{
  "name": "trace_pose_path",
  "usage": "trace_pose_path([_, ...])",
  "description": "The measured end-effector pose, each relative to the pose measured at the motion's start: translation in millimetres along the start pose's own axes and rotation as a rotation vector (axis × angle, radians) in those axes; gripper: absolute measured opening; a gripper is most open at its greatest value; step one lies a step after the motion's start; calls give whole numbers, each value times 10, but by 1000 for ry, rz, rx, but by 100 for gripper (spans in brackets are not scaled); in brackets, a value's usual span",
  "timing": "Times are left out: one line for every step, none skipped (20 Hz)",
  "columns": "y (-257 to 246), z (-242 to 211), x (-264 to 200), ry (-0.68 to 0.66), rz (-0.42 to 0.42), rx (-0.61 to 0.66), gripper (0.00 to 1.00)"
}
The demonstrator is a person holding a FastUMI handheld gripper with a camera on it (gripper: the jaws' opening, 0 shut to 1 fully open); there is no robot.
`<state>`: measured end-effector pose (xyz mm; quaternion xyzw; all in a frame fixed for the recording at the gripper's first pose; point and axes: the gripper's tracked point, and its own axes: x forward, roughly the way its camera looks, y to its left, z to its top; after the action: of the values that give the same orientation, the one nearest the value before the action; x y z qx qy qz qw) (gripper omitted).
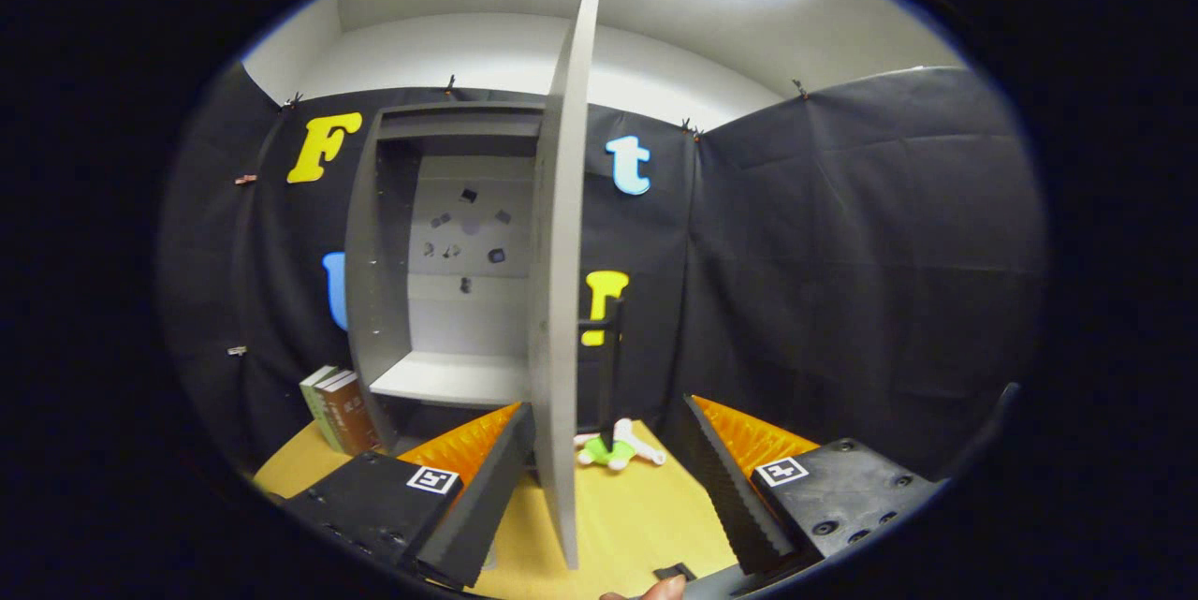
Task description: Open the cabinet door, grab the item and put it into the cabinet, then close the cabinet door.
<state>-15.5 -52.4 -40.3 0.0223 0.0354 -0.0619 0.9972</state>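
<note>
**Door swung open, toy still on the table**

The cabinet (pixel 393 254) stands upright at the back of the table (pixel 646 516), against the booth's black cloth wall. It is tall and grey, with its front open; a pale shelf (pixel 449 377) crosses its lower part, and small dark marks dot its back panel.

The door (pixel 562 282) is swung out toward the camera and shows edge-on, its long axis vertical. Its bottom edge hangs just above the tabletop between the two fingers. A dark handle (pixel 610 366) stands off the door's right face, low down.

Two books (pixel 335 411) stand upright on the table just left of the cabinet, spines facing out.

The gripper (pixel 608 450) is spread wide, with nothing held. The left finger (pixel 468 478) lies just beside the door's edge; whether it touches cannot be told. The right finger (pixel 739 478) is well apart from the door.

The toy (pixel 613 452), green and white, lies on the table beyond the fingers, just right of the door and below the handle. Its long axis runs roughly left to right, the white end pointing right.

A fingertip (pixel 655 591) of the person's hand shows at the base of the gripper, beside a small black piece (pixel 674 572) on the table.
</note>
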Motion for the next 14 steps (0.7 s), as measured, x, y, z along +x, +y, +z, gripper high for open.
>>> trace_pose_path([165, -166, -34, 44, 37, 7, 99])
trace_pose_path([321, -331, -31, 80, 69, 4, 99])
trace_pose_path([465, -511, -35, 119, 94, -2, 99])
trace_pose_path([627, -684, -19, 155, 127, -3, 99])
trace_pose_path([775, -868, 8, 191, 149, -6, 99])
trace_pose_path([910, -1058, 51, 226, 172, 3, 99])
trace_pose_path([1041, -1246, 94, 262, 191, 18, 99])
trace_pose_path([1162, -1477, 131, 302, 212, 32, 99])
trace_pose_path([1267, -1701, 183, 338, 224, 32, 99])
trace_pose_path([1354, -1941, 241, 365, 235, 20, 99])
trace_pose_path([1416, -2183, 324, 403, 239, -1, 99])
trace_pose_path([1518, -2450, 402, 439, 248, -14, 99])
trace_pose_path([1591, -2721, 471, 487, 253, -22, 99])
trace_pose_path([1661, -2949, 507, 522, 257, -21, 99])
